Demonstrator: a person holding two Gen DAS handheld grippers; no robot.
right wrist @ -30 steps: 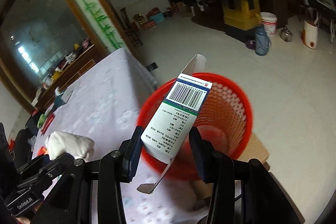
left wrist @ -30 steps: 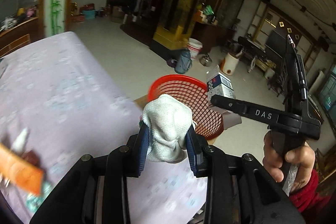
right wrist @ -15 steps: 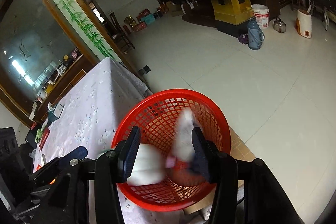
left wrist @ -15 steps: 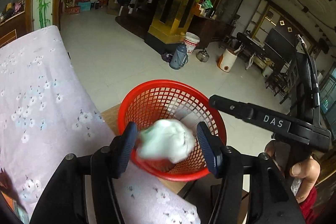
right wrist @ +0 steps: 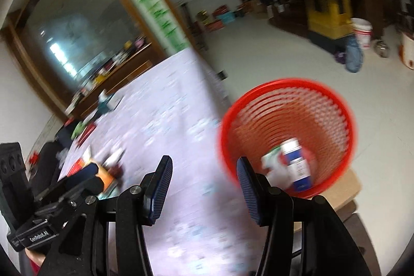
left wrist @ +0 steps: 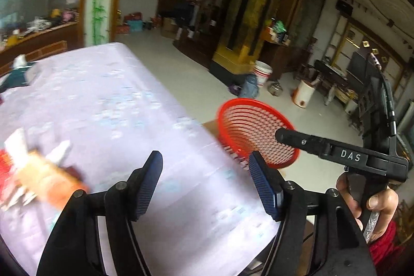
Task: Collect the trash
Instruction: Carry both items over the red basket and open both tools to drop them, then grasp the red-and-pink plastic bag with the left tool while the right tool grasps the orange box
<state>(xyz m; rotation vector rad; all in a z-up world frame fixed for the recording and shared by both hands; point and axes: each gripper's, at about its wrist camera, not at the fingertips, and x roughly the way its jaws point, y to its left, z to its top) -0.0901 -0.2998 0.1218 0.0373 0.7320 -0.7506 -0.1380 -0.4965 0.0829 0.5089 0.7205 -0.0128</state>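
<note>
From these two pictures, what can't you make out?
- Litter pile on the table, left wrist view: motion blur hides what each piece is.
- Red basket floor, right wrist view: the right tongs cover part.
- Box print, right wrist view: too small and blurred.

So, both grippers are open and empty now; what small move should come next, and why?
Probably swing the left gripper toward the orange packet on the table. The box already lies in the red basket, and litter remains there.
</note>
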